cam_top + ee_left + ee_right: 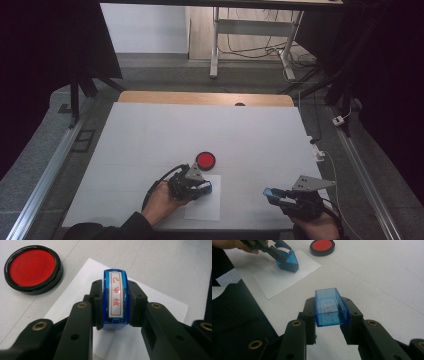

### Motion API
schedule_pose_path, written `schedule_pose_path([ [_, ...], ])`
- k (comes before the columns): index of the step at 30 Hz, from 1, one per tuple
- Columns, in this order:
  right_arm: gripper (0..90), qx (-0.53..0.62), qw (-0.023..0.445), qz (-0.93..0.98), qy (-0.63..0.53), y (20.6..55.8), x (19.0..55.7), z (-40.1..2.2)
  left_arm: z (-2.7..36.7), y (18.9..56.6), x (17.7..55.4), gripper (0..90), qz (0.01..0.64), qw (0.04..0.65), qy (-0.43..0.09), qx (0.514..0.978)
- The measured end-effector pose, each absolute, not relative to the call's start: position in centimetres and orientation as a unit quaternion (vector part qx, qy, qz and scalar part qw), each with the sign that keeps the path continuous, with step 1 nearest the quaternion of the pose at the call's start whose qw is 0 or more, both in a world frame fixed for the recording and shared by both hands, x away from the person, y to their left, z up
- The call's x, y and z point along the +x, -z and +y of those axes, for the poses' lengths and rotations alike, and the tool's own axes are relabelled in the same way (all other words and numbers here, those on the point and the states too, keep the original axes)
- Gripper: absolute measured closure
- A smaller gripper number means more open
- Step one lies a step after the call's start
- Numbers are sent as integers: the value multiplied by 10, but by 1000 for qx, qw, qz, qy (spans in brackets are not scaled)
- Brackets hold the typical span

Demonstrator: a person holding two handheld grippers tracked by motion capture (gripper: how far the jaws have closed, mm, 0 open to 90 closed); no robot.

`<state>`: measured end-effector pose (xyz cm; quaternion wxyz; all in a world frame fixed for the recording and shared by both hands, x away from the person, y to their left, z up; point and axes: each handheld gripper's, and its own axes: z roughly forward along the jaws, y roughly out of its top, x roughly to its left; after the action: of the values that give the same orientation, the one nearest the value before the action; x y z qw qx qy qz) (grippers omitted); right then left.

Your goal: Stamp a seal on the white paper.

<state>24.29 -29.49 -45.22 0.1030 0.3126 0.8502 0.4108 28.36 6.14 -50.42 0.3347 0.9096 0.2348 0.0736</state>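
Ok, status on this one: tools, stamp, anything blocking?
Left tool shut on blue stamp, over white paper. Right tool shut on stamp cap. Red ink pad alongside, nothing blocking.

You get even, soft overhead light on the table (150, 135), but the high view is dim w/ black corners and soft detail. Just past the left claw (115, 302), a small glare spot sits on the stamp (115, 290) label. Claw arms nearest the lens go blurry. Beyond the right claw (329, 311), the paper (287, 275) stays fairly sharp; shadows are faint.
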Motion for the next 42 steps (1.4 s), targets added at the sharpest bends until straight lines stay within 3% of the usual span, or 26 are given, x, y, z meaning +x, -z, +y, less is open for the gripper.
schedule_pose_path([
  [21, 684, 309, 104, 851, -411, 452, 243, -295, 62, 500, 289, 702, 226, 331, -63, 914],
  [42, 683, 309, 103, 851, -411, 452, 243, -295, 90, 471, 294, 701, 227, 398, -56, 887],
])
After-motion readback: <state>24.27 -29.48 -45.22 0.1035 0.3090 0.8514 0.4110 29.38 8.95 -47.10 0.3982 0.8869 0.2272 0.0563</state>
